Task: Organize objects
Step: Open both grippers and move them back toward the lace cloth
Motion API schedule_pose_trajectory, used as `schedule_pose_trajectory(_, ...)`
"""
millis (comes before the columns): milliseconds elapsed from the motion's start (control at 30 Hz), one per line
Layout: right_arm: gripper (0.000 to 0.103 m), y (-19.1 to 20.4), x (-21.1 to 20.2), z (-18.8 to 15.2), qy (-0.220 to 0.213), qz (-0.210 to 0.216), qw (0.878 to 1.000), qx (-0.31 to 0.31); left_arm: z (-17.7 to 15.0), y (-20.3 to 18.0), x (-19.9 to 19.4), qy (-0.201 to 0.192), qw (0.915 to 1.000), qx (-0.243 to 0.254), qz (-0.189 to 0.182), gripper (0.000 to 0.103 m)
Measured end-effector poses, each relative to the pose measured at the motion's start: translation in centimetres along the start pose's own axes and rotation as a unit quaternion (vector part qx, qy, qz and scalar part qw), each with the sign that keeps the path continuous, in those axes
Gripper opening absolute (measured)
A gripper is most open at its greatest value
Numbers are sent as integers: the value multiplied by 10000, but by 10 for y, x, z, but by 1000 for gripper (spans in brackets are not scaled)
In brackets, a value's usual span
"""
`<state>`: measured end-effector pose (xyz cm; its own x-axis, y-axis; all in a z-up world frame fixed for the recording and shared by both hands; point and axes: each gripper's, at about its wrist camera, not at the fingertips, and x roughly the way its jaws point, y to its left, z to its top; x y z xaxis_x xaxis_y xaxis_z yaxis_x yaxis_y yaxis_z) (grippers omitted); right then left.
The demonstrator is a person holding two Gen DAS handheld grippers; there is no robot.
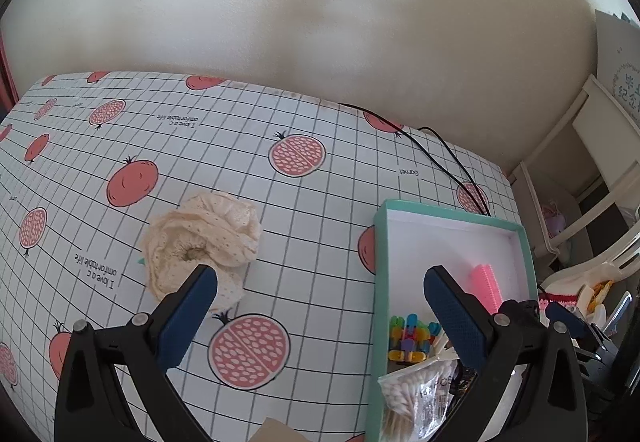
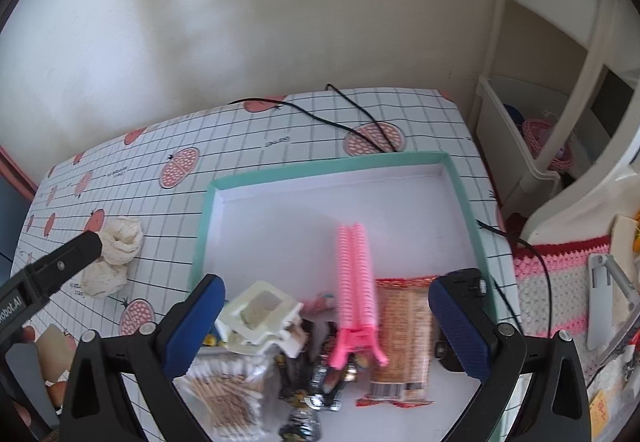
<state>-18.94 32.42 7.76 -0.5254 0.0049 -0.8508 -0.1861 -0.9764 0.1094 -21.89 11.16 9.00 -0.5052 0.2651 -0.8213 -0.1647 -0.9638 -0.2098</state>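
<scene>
Both hand-held grippers are hanging wide open and empty: the left hand-held gripper [image 1: 320, 296] is facing the cream lace cloth [image 1: 204, 242] lying on the worktop [image 1: 328, 250]. The right hand-held gripper [image 2: 326, 302] is hovering over the teal box [image 2: 320, 166], where the pink comb [image 2: 356, 282] and snack packet [image 2: 404, 334] are lying gathered.

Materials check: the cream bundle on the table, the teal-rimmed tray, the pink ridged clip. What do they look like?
Crumpled cream bundle: soft perforated fabric, probably lace or eyelet knit; matte, with limp folds and tiny holes.
Teal-rimmed shallow tray: likely paperboard, a box lid; matte, with thin flat walls and a white lining.
Pink ridged clip: probably moulded plastic; uniform colour, regular ribs. Motion blur hides its finish.
</scene>
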Motion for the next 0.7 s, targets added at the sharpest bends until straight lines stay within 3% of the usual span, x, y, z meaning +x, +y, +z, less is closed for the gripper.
schedule_pose_trajectory(700,103,137,19,5,-86,850,9950,-524,27,135,-22,-179,9944,-973,373,103)
